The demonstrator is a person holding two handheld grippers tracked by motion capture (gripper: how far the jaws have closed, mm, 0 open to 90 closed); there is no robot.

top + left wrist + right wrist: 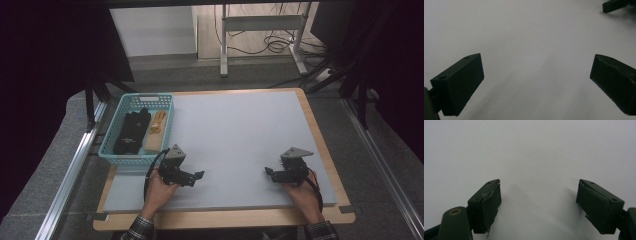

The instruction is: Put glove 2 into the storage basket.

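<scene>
A: Nearest first: left gripper (199, 175) and right gripper (268, 171), both parked low over the pale grey tabletop (240, 135), pointing at each other, well apart. Jaws spread wide on both, holding nothing.

B: Yep, same from the left gripper view, just bare grey mat between the jaws. Further back, turquoise plastic slotted basket (111, 149) at the left edge, just beyond the left gripper. Inside: long black fabric bundle (132, 131), beside it a tan wooden block (154, 142) and a small orange piece (158, 121), hard to make out.

A: Risky bit, probably: reaching in from the near side and catching the basket rim, dragging the whole thing. Also grabbing the bundle and snagging the block packed right against it.

B: Agreed, tight fit in there.
</scene>
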